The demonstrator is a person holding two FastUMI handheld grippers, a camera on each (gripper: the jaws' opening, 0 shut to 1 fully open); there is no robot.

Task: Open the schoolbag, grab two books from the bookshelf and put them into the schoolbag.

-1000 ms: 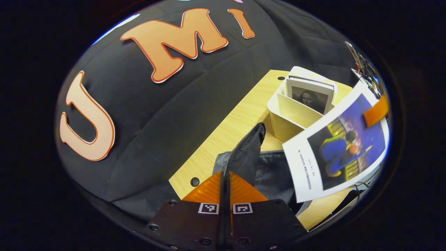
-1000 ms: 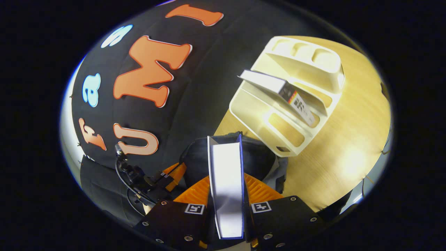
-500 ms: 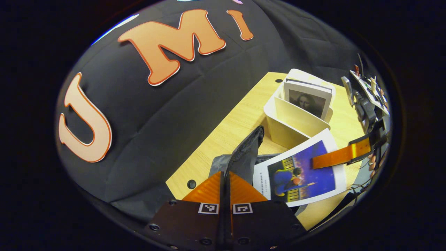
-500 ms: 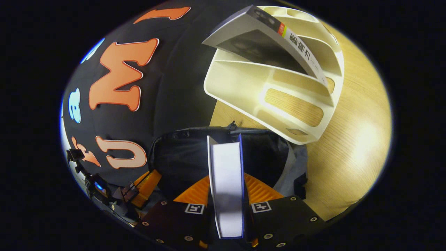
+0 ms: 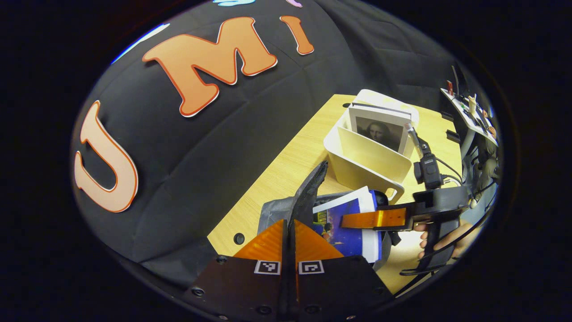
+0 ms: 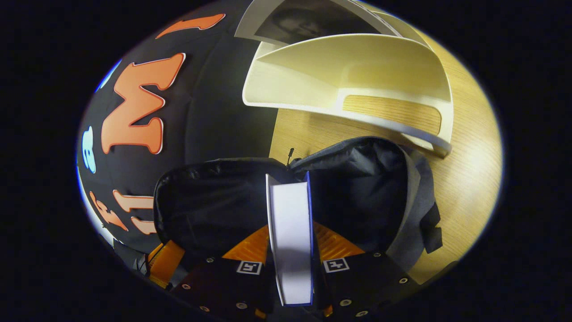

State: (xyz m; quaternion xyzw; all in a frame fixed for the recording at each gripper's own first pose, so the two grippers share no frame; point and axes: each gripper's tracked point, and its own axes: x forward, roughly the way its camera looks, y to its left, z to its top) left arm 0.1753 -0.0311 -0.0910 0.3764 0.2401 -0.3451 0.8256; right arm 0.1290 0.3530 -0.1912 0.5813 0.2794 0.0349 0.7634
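Left gripper view: the left tongs point(image 5: 289, 232) pinch the schoolbag point(image 5: 313, 192) flap, holding the mouth open; just right of them the right tongs point(image 5: 371, 220) lower a blue book point(image 5: 346, 223) inside. If the flap slips, the mouth may close.

Right gripper view: the right tongs point(image 6: 290, 243) clamp the book point(image 6: 290, 241) spine-up over the bag's dark opening point(image 6: 348, 192); the bookshelf point(image 6: 357, 76) lies beyond. The book's corner could snag the rim.

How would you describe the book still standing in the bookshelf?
On the wooden table, behind the open schoolbag, stands a cream bookshelf. The book in its back slot has a portrait cover, unlike the blue-covered book entering the bag.
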